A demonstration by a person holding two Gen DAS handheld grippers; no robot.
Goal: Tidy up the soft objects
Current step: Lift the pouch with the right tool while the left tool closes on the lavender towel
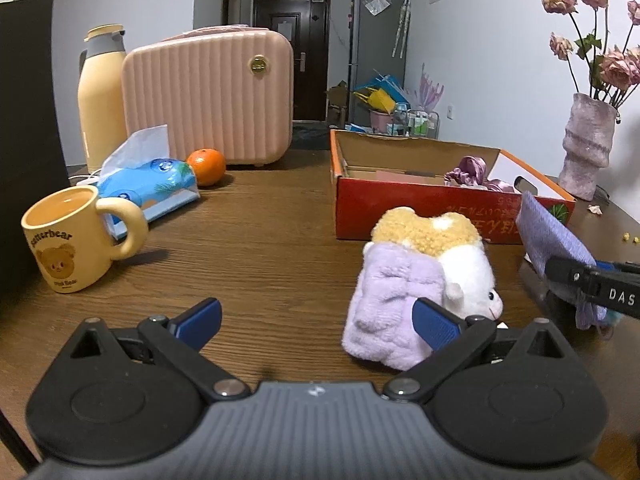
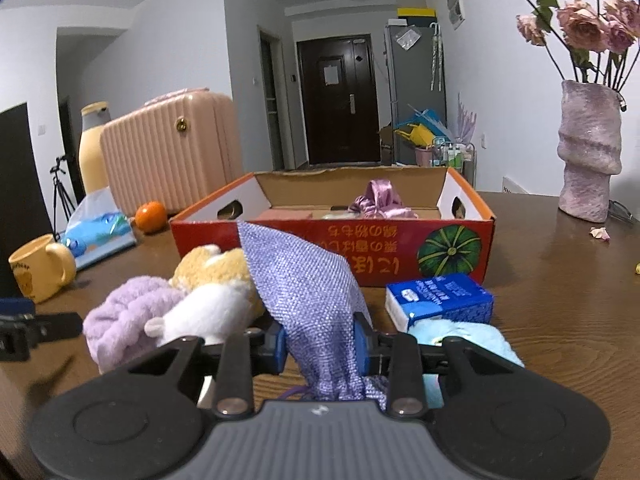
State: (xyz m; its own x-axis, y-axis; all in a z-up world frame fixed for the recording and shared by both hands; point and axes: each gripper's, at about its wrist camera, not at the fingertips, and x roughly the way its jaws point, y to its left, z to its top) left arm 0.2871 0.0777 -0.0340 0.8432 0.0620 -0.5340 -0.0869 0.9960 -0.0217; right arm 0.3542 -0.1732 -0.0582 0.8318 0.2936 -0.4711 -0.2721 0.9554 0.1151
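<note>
A lived-in home, likely an apartment's dining or living area: a wooden table [image 1: 260,232] carries a bear-print mug [image 1: 72,240], a tissue pack [image 1: 148,184], an orange [image 1: 206,167] and, at its far right corner, a vase of dried roses [image 2: 590,148]. Behind it stand a dark entrance door [image 2: 340,100] and what appears to be a grey fridge [image 1: 378,52] amid household clutter.

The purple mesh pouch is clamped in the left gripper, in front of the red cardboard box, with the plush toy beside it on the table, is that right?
Not quite. The purple mesh pouch is clamped in the right gripper, as the right wrist view shows. The left gripper is open and holds nothing. The rest stands: the pouch is in front of the red cardboard box, with the plush toy beside it on the table.
</note>
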